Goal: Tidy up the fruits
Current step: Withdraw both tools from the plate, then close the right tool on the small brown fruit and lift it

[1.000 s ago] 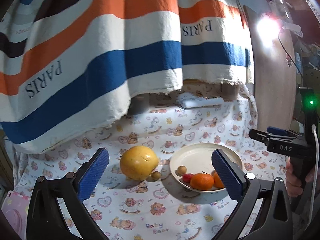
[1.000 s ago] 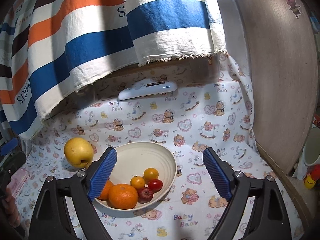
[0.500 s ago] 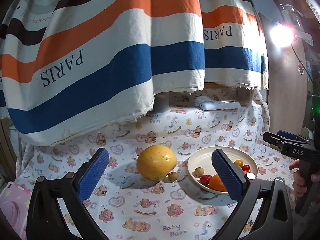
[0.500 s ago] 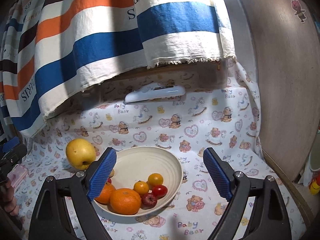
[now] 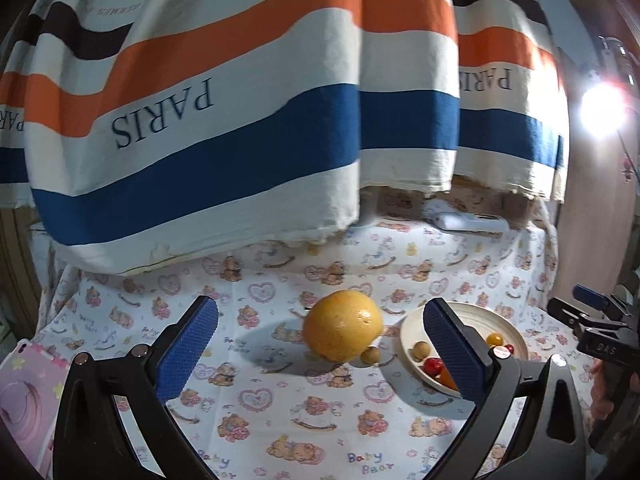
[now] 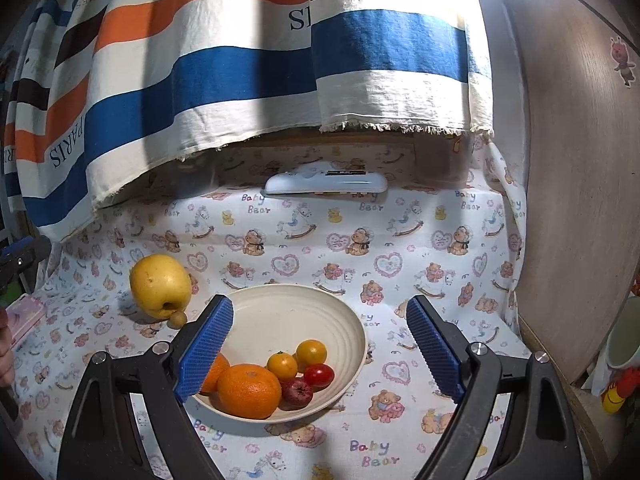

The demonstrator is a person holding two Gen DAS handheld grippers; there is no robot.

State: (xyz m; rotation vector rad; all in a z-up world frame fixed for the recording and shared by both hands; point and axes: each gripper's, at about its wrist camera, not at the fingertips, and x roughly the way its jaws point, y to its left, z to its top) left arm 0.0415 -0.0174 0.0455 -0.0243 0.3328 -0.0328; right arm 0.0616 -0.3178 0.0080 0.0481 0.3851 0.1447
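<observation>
"PARIS" on striped cloth (image 5: 248,120); "Baby Bear" on tablecloth (image 6: 372,454).

Bowl (image 6: 344,320) holds oranges (image 6: 248,390), tomatoes (image 6: 319,375); jaws wide.

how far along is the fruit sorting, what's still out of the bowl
Done: the bowl already holds oranges, small yellow-orange fruits and red ones. In hand: nothing; the left claw and right claw are both open and empty. Left: the big yellow fruit and the small brown fruit beside it, both on the cloth.

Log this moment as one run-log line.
left hand-held gripper: open, empty | right hand-held gripper: open, empty | big yellow fruit: outside bowl
</observation>
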